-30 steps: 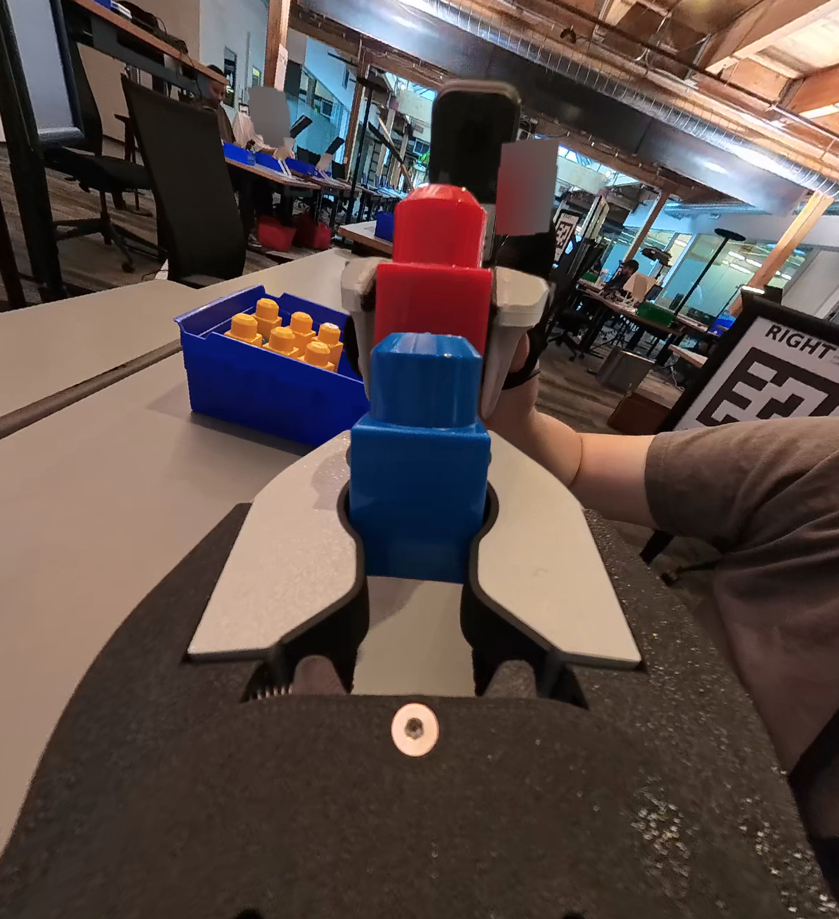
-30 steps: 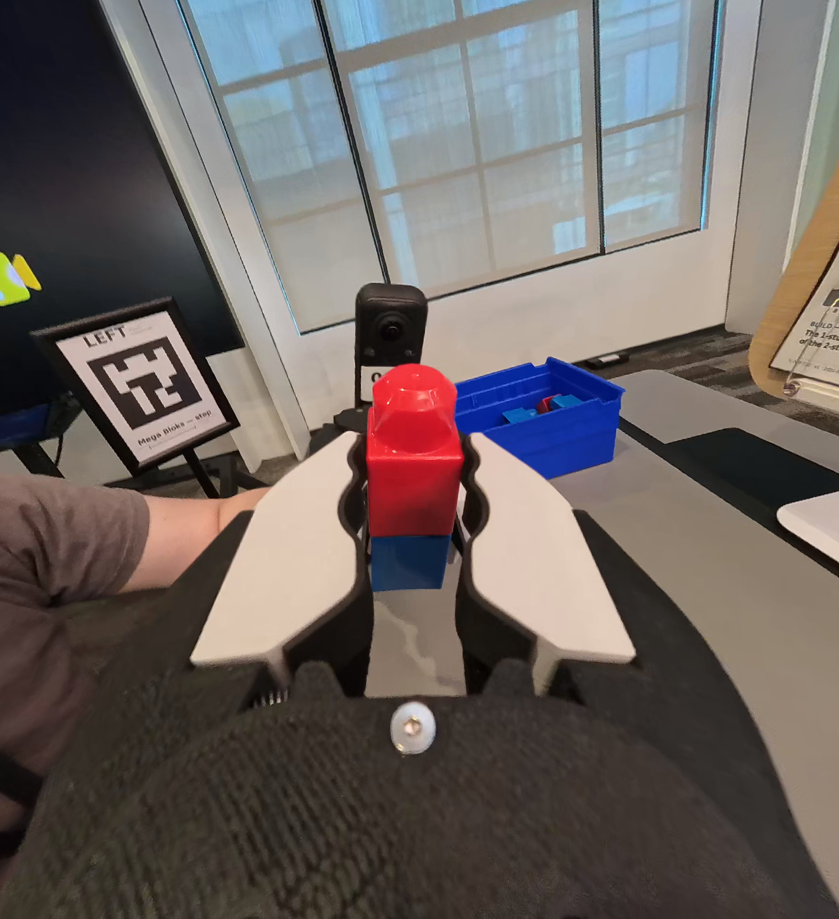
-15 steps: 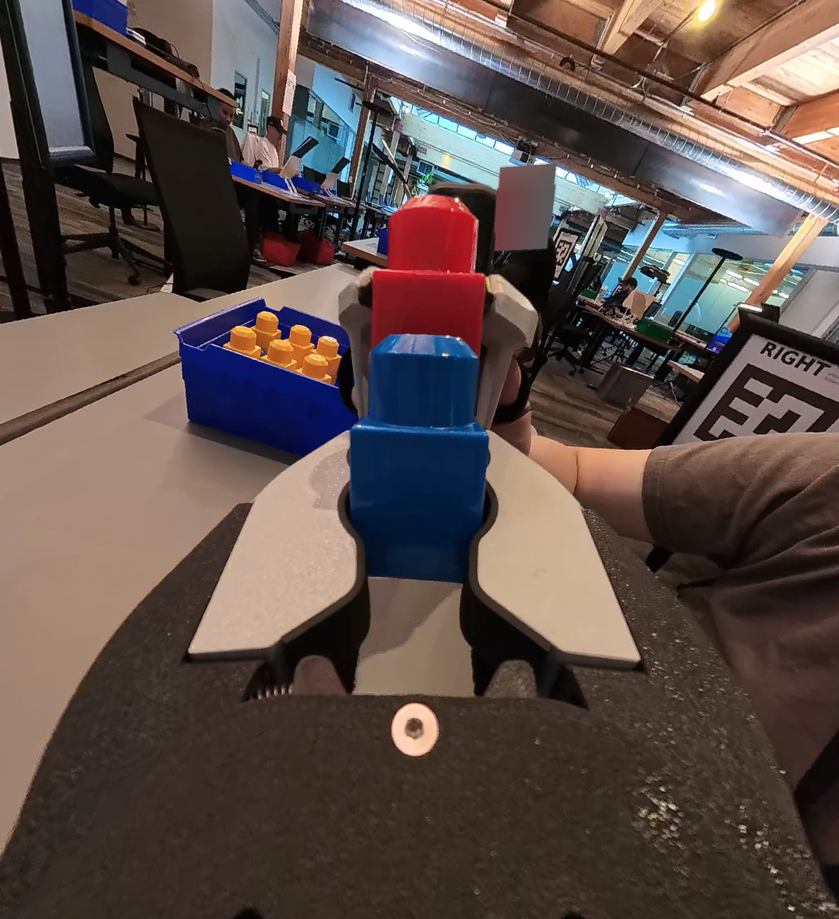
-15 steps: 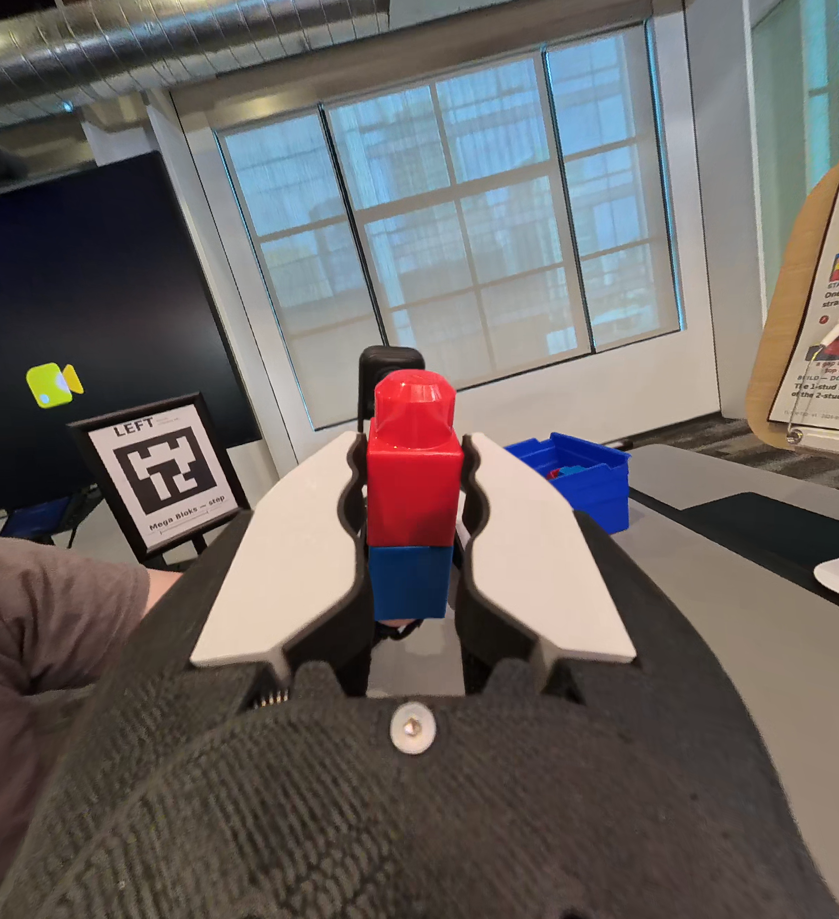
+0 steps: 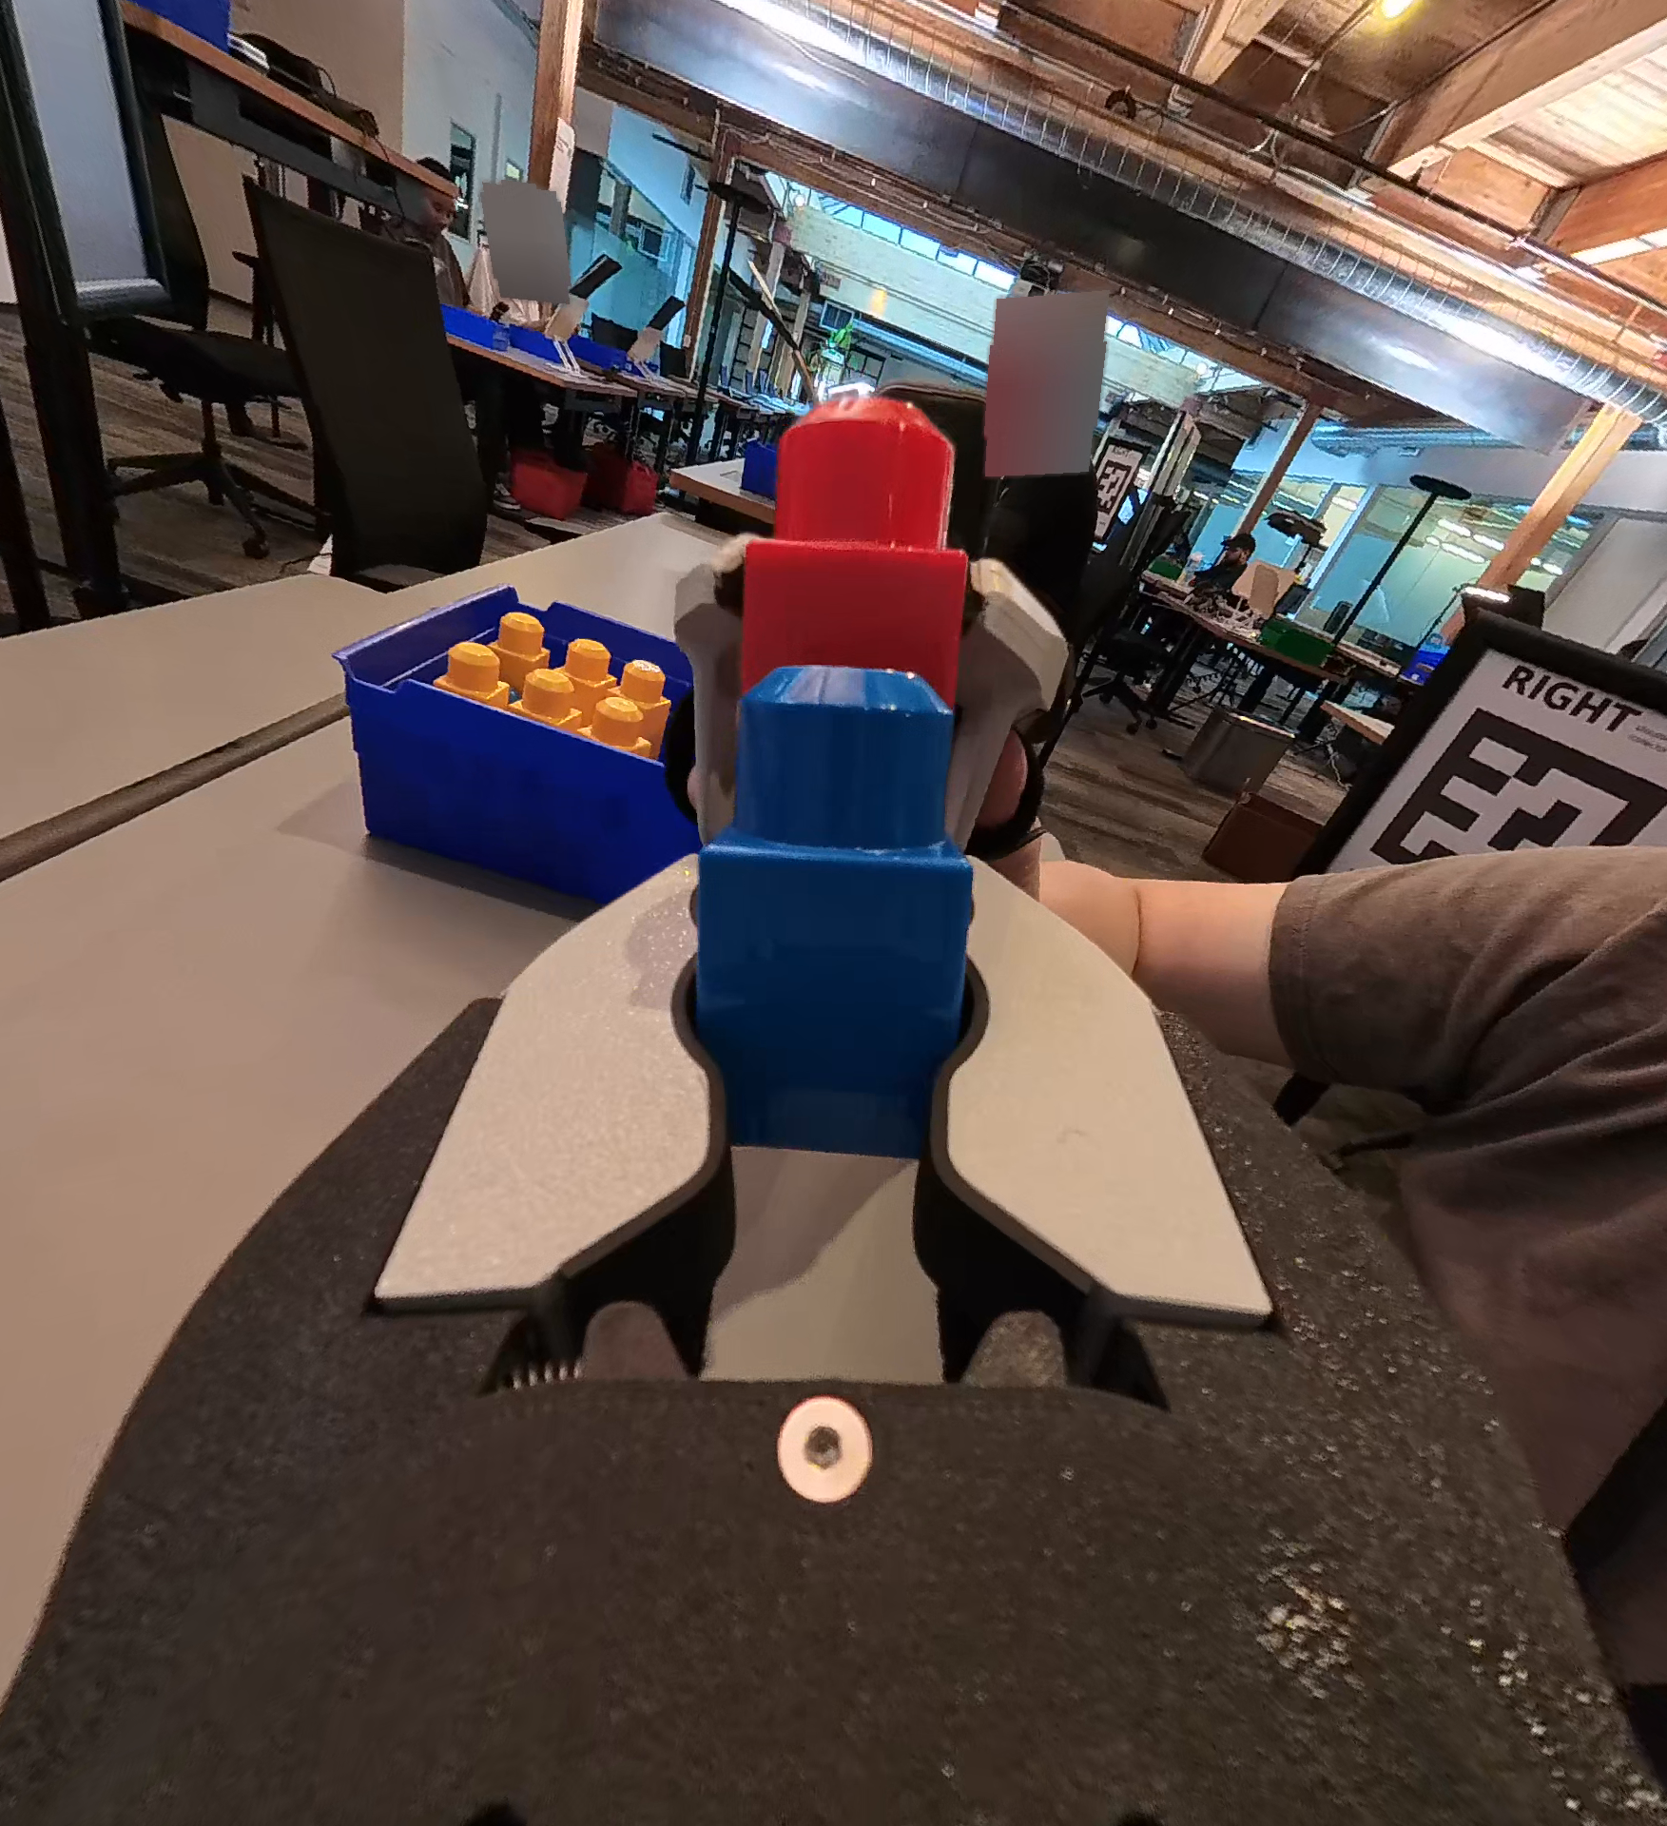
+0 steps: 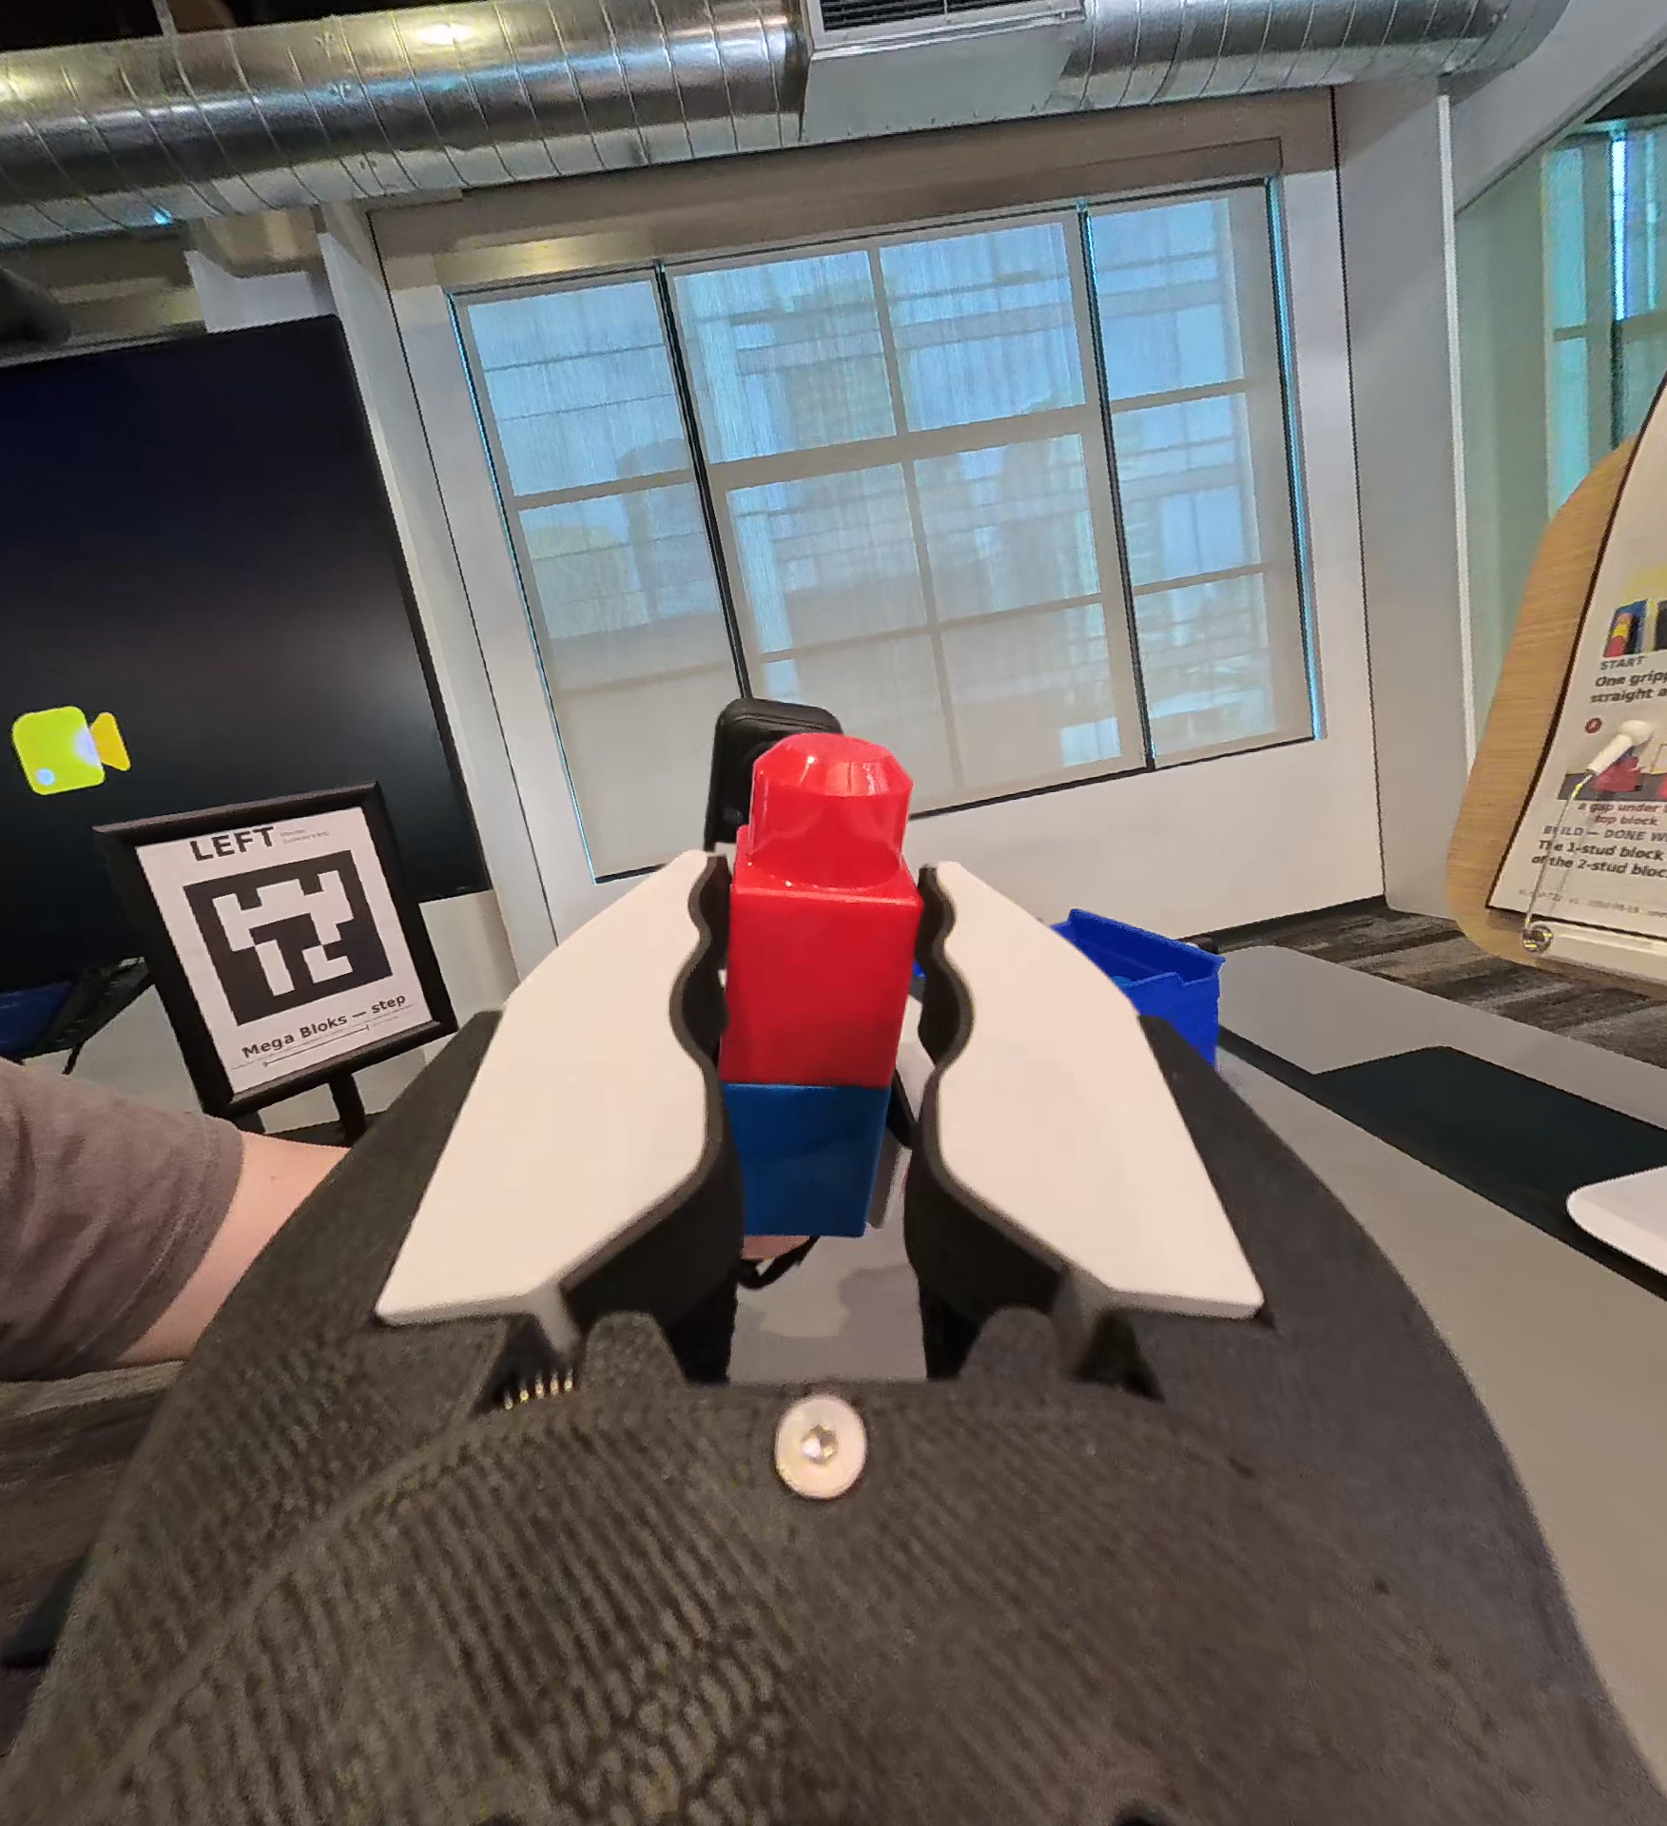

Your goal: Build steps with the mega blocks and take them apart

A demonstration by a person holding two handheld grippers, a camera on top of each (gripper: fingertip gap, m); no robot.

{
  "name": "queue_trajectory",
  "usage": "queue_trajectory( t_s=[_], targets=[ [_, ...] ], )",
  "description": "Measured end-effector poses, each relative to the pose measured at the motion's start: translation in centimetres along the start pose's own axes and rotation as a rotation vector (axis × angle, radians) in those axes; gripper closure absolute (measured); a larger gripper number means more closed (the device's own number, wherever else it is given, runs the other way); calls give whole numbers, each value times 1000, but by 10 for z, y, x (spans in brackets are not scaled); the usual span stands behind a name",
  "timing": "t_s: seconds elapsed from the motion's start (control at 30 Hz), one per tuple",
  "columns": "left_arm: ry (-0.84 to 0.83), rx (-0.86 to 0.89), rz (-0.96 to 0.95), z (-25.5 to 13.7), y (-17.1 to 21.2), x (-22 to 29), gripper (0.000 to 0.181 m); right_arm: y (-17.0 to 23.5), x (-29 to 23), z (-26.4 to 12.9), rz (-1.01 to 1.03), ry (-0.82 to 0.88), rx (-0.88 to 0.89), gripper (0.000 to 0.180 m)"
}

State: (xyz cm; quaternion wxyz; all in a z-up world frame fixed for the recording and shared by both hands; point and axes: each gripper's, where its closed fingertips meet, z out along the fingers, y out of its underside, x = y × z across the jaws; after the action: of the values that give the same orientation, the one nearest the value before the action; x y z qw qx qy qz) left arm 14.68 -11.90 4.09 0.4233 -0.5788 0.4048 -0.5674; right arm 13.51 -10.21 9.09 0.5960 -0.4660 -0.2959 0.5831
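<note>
Above the grey counter (image 5: 167, 988), you hold hard, light, slick blocks: left fingers (image 5: 834, 998) clamp the blue block (image 5: 834, 949), right fingers (image 6: 814, 988) clamp the red block (image 6: 814, 968) at 12 o'clock; grip flat sides.

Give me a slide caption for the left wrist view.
Left gripper clamps a blue block while the right gripper grips the red block on it.

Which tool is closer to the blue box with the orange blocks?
Left, probably. The left tool, shut on the blue plastic block, has the blue plastic box of orange studded blocks just ahead-left. The right tool, gripping the red plastic block, sits beside it, slightly farther.
</note>
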Motion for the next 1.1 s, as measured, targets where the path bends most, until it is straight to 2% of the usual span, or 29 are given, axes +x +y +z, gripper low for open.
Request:
queue_trajectory(
  t_s=[0.23, 0.3, 0.4, 0.5, 0.63, 0.7, 0.73, 0.83, 0.9, 1.0, 1.1],
  targets=[
    [28, -7, 60, -6, -10, 6, 139, -5, -6, 6, 8, -65, -115, 143],
    [66, -6, 61, -9, -15, 14, 139, -15, -9, 4, -27, -73, -166, 131],
    [10, -126, 164, -13, -2, 8, 139, -17, -5, -5, -28, -28, -363, 114],
    [-119, -271, 329, -12, 16, -8, 139, 1, -7, -24, -122, -7, -626, 112],
    [-125, -305, 351, -4, 27, -8, 139, 21, -3, -39, -307, 37, -832, 119],
    [-117, -322, 356, -3, 30, -7, 139, 27, -7, -40, -342, 9, -865, 132],
    [-109, -325, 360, -3, 32, -7, 139, 28, -9, -40, -347, -6, -871, 146],
    [-56, -300, 341, -2, 31, 1, 138, 26, -13, -41, -335, -23, -869, 147],
    [-64, -292, 319, -1, 29, -1, 119, 19, -11, -43, -365, 4, -864, 147],
    [-110, -314, 313, -4, 31, -10, 100, -4, -5, -57, -439, 75, -874, 147],
    [-110, -321, 288, -9, 31, -14, 102, -51, 15, -105, -573, 262, -920, 147]
  ],
)
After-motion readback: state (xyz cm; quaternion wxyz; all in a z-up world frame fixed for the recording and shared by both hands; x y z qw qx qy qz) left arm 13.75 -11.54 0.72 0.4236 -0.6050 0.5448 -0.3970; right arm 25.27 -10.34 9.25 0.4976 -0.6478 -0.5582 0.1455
